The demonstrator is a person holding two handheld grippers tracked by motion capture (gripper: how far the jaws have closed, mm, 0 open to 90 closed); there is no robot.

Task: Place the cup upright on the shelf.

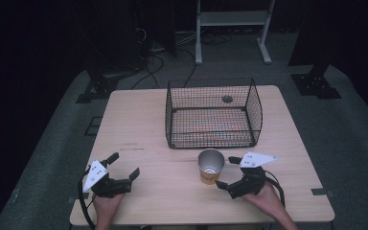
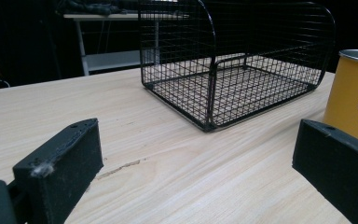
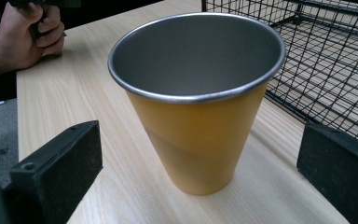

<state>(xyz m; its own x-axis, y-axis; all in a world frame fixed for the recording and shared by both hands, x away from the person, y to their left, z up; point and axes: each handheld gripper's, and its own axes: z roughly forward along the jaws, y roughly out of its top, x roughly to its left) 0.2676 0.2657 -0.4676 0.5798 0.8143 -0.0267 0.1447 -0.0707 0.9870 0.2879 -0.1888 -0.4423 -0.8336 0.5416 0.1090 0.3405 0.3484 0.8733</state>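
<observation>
You had the yellow metal cup point(image 1: 211, 166) standing upright on the wooden table point(image 1: 143, 127), near the middle of its near half, just on the near side of the black wire basket point(image 1: 213, 113). The cup's rim was bare steel and its inside was grey (a small cartoon dog showed on its side in the left gripper view point(image 2: 354, 102)).

Your right gripper point(image 1: 226, 172) sat just to the right of the cup, its jaws spread wide and pointed at it. In the right gripper view the cup point(image 3: 196, 102) stood between the two black jaws with open table showing on both sides, so the jaws had hold of nothing.

Your left gripper point(image 1: 123, 166) rested at the near left of the table, well apart from the cup, and its jaws were also wide open and empty; only bare tabletop point(image 2: 168, 158) lay between them in the left gripper view. The basket point(image 2: 235, 65) stood beyond, nearer the far edge, with its open top up.

Your left hand point(image 3: 25, 35) showed clenched on its handle in the right gripper view, at the table's left edge.
</observation>
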